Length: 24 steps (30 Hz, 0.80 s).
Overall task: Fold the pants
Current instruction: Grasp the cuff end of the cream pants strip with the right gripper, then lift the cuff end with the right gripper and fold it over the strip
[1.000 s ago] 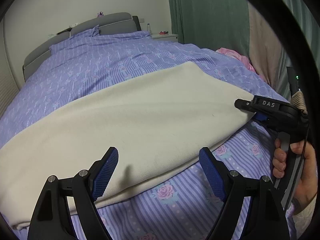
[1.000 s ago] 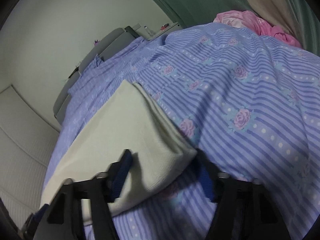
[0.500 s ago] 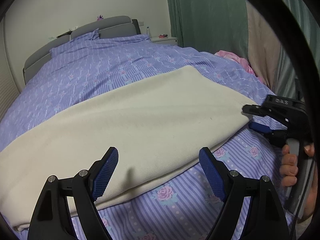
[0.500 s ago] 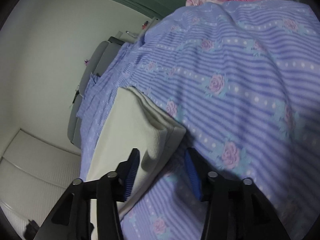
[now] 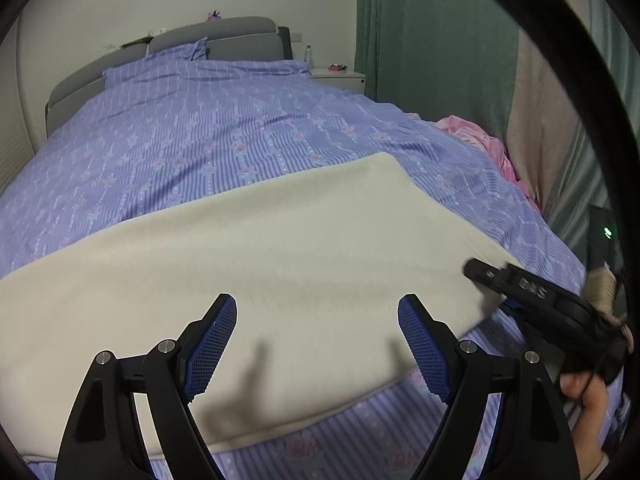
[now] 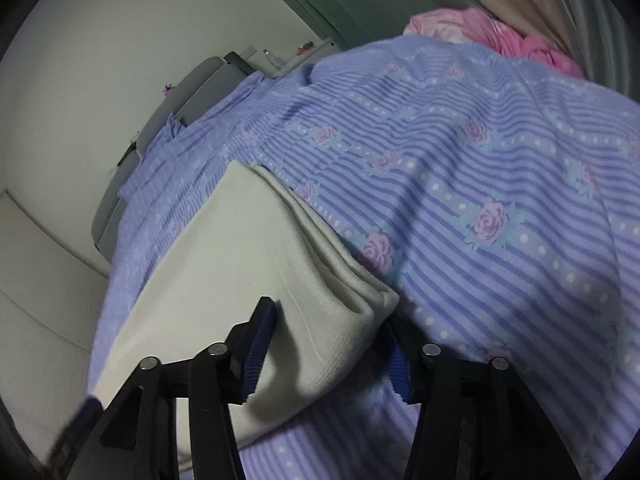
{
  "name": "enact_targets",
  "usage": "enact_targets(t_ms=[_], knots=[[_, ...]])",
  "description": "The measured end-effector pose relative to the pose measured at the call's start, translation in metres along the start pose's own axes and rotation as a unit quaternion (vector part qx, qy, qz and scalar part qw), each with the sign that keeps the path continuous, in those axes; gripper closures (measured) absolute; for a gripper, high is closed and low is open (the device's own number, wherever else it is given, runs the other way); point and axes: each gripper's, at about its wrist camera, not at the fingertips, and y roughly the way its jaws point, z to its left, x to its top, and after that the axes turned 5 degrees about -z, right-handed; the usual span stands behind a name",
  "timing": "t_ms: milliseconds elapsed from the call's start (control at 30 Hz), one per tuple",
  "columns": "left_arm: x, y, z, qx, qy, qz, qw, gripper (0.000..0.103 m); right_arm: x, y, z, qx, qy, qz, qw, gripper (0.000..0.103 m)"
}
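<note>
The cream pants [image 5: 256,264] lie folded lengthwise across the purple floral bedspread [image 5: 208,136]. My left gripper [image 5: 316,344] is open and empty, hovering over the pants' near edge. My right gripper [image 6: 326,344] is open, its jaws straddling the right end corner of the pants [image 6: 280,280]: one finger above the cloth, the other at the bedspread beneath the corner. The right gripper also shows in the left wrist view [image 5: 520,284] at the pants' right end, held by a hand.
A pink garment [image 5: 480,140] lies at the bed's right edge, also in the right wrist view [image 6: 492,32]. A grey headboard [image 5: 208,38], a white nightstand [image 5: 340,78] and green curtains [image 5: 420,40] are behind.
My right gripper narrowed around the pants' corner half a second ago, then widened again and rolled back. In the left wrist view it shifted lower along the pants' right end. The left gripper rose slightly.
</note>
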Motion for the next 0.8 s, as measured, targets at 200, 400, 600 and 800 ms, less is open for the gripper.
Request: enact_targets(t_ms=[200, 400, 600, 800], knots=[[-0.001, 0.000, 0.003, 0.012, 0.014, -0.010, 0.9998, 0.020, 0.010, -0.022, 0.006, 0.024, -0.022, -0.032, 0.999, 0.076], [-0.006, -0.015, 0.031, 0.032, 0.001, -0.019, 0.9993, 0.020, 0.007, -0.050, 0.073, -0.014, -0.173, -0.077, 0.982, 0.081], [-0.010, -0.055, 0.107, 0.071, -0.051, -0.028, 0.9958, 0.020, -0.013, -0.089, 0.179, 0.007, -0.322, -0.111, 0.940, 0.085], [-0.030, -0.124, 0.203, 0.114, -0.112, -0.049, 0.9860, 0.020, -0.053, -0.106, 0.278, 0.050, -0.400, -0.113, 0.908, 0.085]])
